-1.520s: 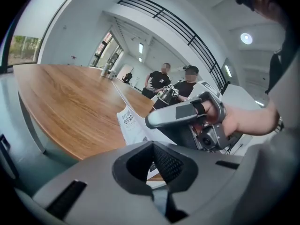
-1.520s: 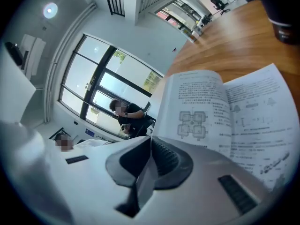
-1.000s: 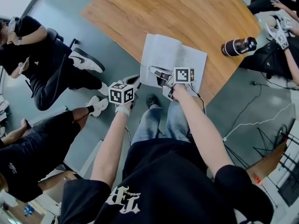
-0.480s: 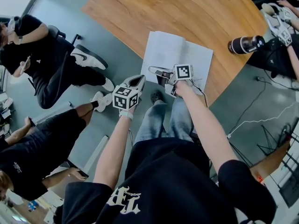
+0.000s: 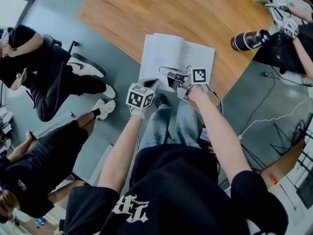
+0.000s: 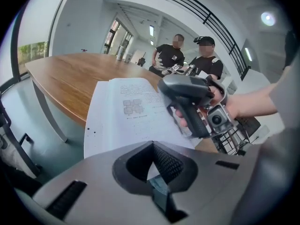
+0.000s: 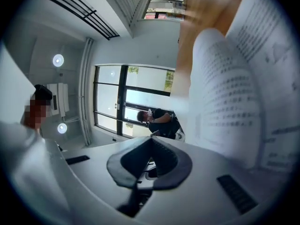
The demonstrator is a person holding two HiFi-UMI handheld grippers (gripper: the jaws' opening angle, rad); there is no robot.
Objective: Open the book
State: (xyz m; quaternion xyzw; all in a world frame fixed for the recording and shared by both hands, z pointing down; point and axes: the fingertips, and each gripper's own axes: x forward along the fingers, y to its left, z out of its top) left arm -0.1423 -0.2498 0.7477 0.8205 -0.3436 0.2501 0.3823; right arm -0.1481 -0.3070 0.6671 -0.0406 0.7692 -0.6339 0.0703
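Note:
The book [image 5: 176, 58] lies open on the wooden table [image 5: 146, 13], white printed pages up, close to the table's near edge. My right gripper [image 5: 164, 72] hovers over the book's near part, pointing left, shut with nothing between its jaws. My left gripper [image 5: 150, 82] is at the book's near left corner, also shut and empty. In the left gripper view the book [image 6: 126, 109] lies just ahead, with the right gripper [image 6: 187, 95] held over its right side. The right gripper view shows curved pages [image 7: 229, 93] beside its shut jaws.
A dark bottle [image 5: 249, 39] lies on its side near the table's right edge. People in black [image 5: 44, 77] sit on the floor side at the left. Another person's grippers [image 5: 286, 13] work at the top right. Cables [image 5: 274, 126] cross the floor on the right.
My left gripper has moved right and forward, from off the table to the book's near left corner. The right gripper has stayed over the book's near part.

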